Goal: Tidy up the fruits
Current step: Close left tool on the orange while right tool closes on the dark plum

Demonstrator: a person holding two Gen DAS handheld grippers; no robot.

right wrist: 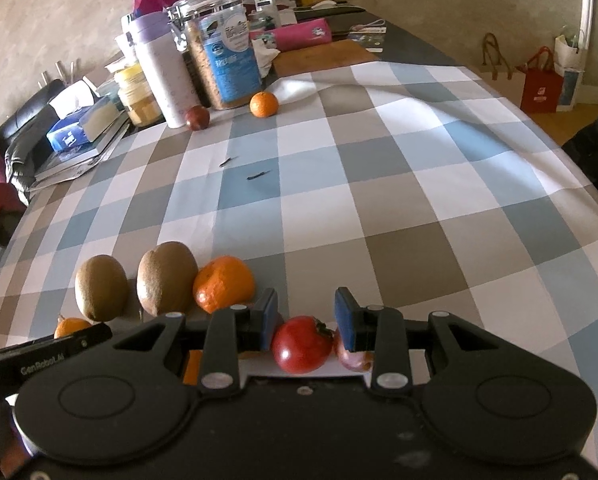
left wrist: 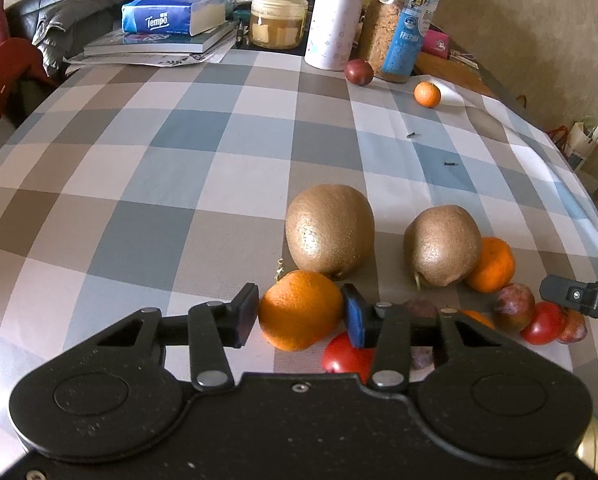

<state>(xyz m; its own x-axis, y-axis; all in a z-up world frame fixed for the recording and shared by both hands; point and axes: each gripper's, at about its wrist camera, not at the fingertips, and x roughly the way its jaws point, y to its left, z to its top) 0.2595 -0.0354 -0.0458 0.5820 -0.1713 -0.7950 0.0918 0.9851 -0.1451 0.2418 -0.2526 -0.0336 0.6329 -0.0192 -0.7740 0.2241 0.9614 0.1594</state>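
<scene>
Left gripper pinches an orange; right gripper stands around a tomato.

The orange sits between the left fingers, and both pads press on its sides. Just beyond these fingers stand two kiwis, and a second tomato lies under the right finger. The right fingers are half spread: the left pad seems to touch the tomato, the right pad is apart from it, with a plum beneath. Far ahead on the checked cloth lie a small orange and a dark plum near the jars.
</scene>
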